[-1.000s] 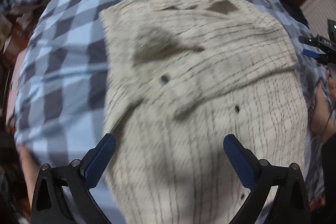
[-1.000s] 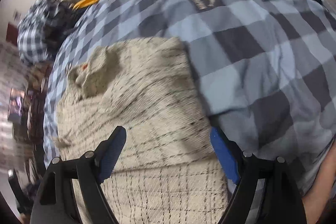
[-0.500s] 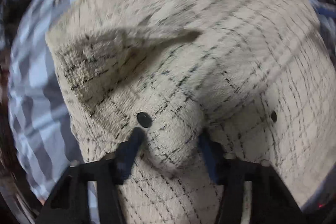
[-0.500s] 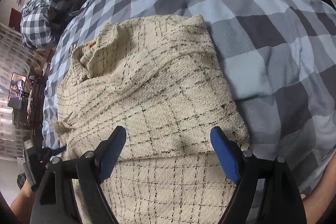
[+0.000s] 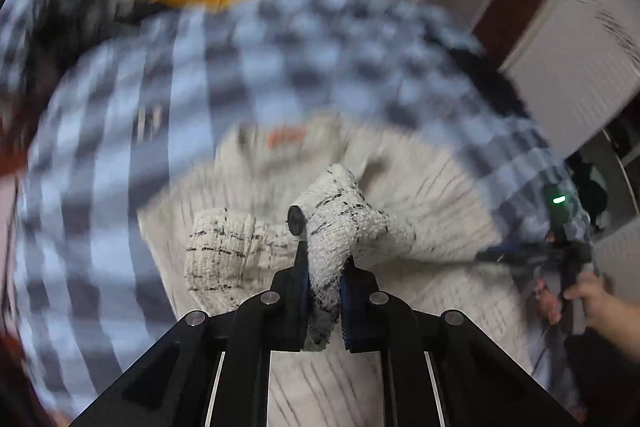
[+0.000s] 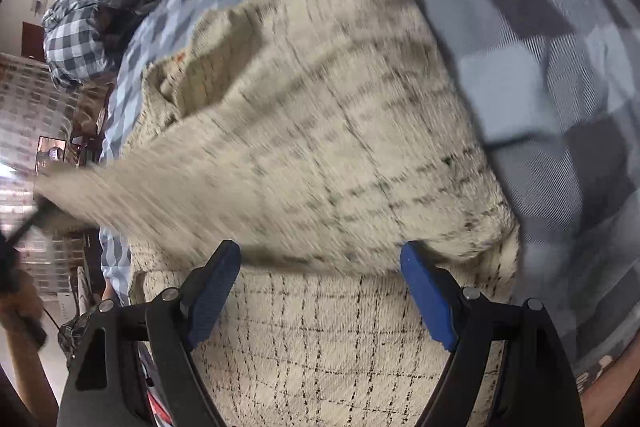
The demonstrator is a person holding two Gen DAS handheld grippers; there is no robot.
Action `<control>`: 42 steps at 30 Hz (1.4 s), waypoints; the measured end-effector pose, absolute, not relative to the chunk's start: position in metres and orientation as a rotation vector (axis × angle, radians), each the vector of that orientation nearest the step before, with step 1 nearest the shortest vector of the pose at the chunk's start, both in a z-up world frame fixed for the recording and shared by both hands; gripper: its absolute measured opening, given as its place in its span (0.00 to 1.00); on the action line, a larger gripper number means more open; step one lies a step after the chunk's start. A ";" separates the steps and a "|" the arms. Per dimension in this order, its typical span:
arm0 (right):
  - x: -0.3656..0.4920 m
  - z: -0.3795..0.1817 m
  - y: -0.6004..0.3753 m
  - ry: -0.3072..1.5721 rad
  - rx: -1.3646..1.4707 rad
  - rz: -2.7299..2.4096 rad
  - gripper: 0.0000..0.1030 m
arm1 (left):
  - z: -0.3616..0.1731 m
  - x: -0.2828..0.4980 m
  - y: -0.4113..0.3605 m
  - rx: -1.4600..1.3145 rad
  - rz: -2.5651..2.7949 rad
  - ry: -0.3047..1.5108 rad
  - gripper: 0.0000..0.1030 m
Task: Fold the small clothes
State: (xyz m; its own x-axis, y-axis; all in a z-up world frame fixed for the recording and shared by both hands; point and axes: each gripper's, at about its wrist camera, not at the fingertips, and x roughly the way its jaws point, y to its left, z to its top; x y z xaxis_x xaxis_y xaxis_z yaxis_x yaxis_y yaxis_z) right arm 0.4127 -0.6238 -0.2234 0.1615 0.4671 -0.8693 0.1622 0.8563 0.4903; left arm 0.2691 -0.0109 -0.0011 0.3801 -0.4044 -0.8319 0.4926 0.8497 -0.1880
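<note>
The cream checked shirt (image 6: 320,131) lies on my bed's blue checked cover (image 6: 560,87), its collar toward the far edge. My left claw (image 5: 323,291) is closing, a bunched fold of the shirt pinched between its blue pads and raised off the rest. My right claw (image 6: 320,291) hangs spread wide above the shirt's near part, holding nothing.

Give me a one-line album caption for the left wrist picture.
Left claw closing on a pinched fold of the cream checked shirt, lifting it above the blue checkered bedspread.
</note>
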 end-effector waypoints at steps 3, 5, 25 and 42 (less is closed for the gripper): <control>0.413 -0.218 -0.621 1.410 0.509 0.238 0.78 | 0.004 0.246 -0.009 0.172 -0.674 0.903 0.11; 0.413 -0.216 -0.621 1.415 0.499 0.238 0.78 | -0.025 0.232 0.001 0.212 -0.697 0.912 0.11; 0.426 -0.208 -0.611 1.351 0.569 0.278 0.78 | -0.111 0.295 0.053 -0.038 -0.371 1.273 1.00; 0.428 -0.220 -0.589 1.389 0.436 0.265 0.78 | -0.172 0.293 0.039 0.260 -0.075 1.345 1.00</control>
